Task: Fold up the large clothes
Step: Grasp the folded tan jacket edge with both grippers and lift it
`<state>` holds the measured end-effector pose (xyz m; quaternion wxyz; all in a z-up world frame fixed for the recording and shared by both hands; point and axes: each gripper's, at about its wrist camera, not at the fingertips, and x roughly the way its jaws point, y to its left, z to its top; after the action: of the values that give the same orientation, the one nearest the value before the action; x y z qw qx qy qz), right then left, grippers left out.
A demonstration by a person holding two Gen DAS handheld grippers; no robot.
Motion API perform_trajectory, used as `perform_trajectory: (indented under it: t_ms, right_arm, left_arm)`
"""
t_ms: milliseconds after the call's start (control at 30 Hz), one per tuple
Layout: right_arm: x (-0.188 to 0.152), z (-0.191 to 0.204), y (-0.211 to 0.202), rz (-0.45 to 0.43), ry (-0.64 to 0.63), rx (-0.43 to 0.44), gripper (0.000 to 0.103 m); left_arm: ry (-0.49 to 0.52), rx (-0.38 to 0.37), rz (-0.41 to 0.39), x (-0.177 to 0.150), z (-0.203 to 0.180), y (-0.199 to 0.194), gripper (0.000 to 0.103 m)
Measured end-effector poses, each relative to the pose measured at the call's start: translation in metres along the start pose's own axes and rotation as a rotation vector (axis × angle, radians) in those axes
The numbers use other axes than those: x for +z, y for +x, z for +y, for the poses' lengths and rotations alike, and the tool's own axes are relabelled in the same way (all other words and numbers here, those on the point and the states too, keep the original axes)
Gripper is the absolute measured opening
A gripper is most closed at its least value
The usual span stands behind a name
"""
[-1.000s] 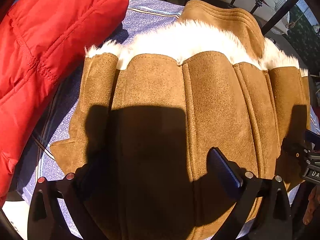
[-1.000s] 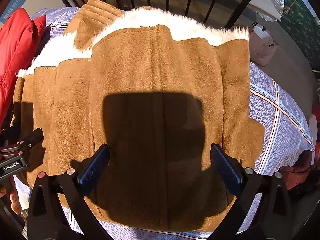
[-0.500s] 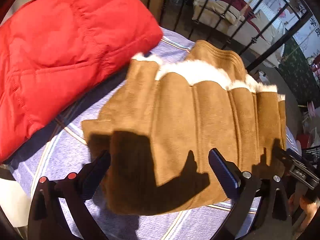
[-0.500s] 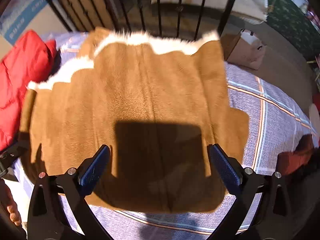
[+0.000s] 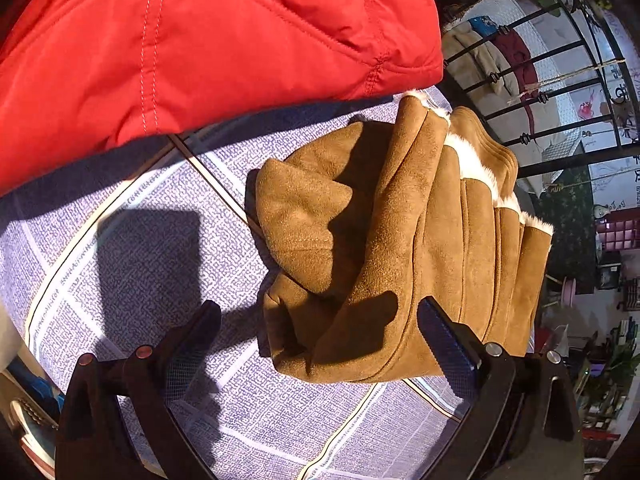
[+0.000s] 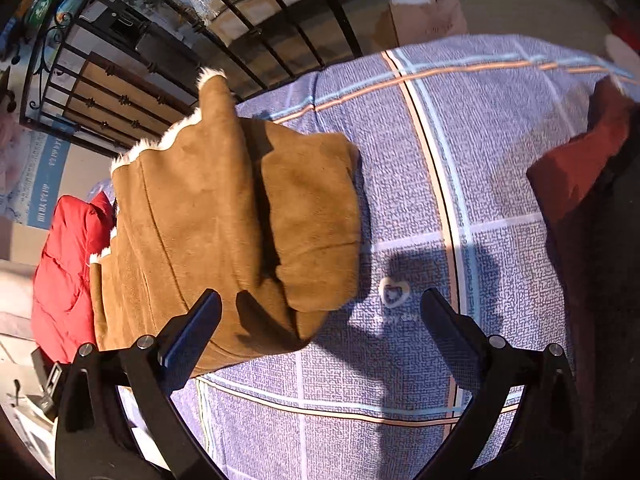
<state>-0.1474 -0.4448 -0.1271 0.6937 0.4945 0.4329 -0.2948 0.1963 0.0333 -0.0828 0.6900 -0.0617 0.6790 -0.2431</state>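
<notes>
Lying folded on the checked bed cover (image 5: 168,240), your brown suede coat (image 5: 400,248) sits beside the red jacket (image 5: 200,40). Your left claw (image 5: 320,340) and right claw (image 6: 320,328) are both released, gripping nothing.

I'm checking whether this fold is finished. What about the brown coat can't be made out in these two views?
- Brown coat, left wrist view: its far side is hidden behind its own bulk.
- Right wrist view: its left edge is hidden by the jaw and overlaps the red jacket.
- Sleeves: tucked from sight in both.
- Underside: hidden against the bedsheet.
</notes>
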Motion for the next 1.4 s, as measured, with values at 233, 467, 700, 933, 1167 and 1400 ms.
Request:
perform_trajectory:
  t_ms: [233,467,700,933,1167,1400]
  right_arm:
    - [0.016,-0.016,0.024,0.071,0.072,0.177,0.098]
    - [0.030,-0.025,0.060,0.141,0.102,0.278,0.098]
    - [0.047,-0.008,0.086,0.172,0.081,0.280,0.099]
    - [0.062,-0.011,0.112,0.176,0.156,0.344,0.099]
    - [0.070,0.007,0.114,0.166,0.171,0.312,0.086]
    - [0.055,0.048,0.062,0.046,0.070,0.263,0.060]
  left_arm:
    - [-0.059,-0.088,0.049,0.001,0.002,0.026,0.096]
    - [-0.073,-0.090,0.057,0.010,0.001,0.050,0.098]
    - [-0.103,-0.137,0.061,0.032,0.005,0.074,0.098]
    - [-0.100,-0.064,0.057,0.051,-0.013,0.085,0.098]
    - [-0.064,-0.057,0.032,0.046,-0.018,0.076,0.082]
    - [0.089,-0.008,-0.004,0.038,-0.035,0.036,0.042]
